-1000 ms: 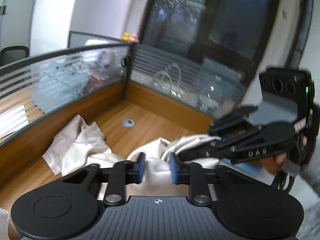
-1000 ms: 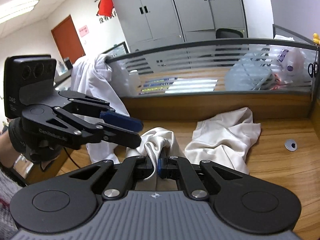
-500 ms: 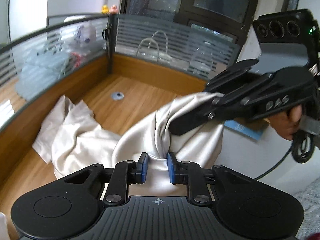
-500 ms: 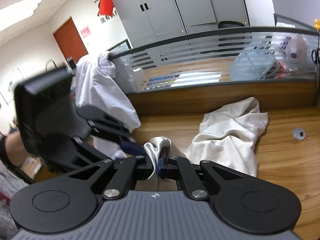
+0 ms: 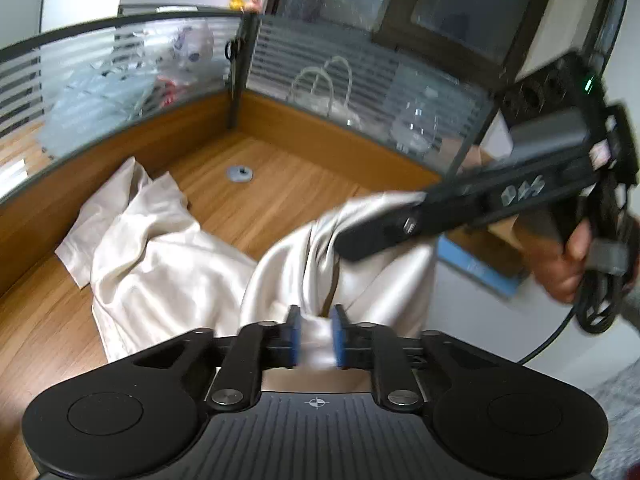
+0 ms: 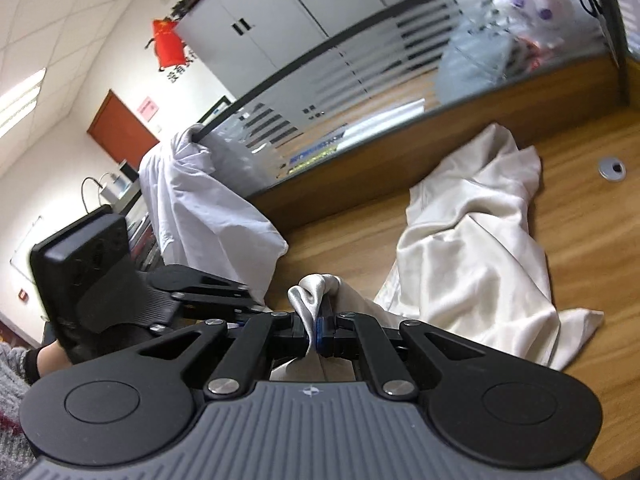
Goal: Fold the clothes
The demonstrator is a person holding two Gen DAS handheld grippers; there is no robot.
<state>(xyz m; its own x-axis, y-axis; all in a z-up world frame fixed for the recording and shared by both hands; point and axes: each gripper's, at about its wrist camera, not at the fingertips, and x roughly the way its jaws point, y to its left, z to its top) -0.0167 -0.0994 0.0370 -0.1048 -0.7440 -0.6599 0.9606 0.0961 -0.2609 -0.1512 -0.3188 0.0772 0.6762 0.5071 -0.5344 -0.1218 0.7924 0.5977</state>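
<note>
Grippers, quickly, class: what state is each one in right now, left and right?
Left gripper: jaws have just been closing, shut on a bunched fold of the cream garment.
Right gripper: shut on another fold of the cream garment.

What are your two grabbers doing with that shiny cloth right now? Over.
Left gripper just closing on cream cloth. Right gripper pinching another fold. Far end of the cloth crumpled on desk. White shirt beside it, not blocking.

garment (image 5: 160,264): cream satin | crumpled on desk | near edge lifted, bunched
</note>
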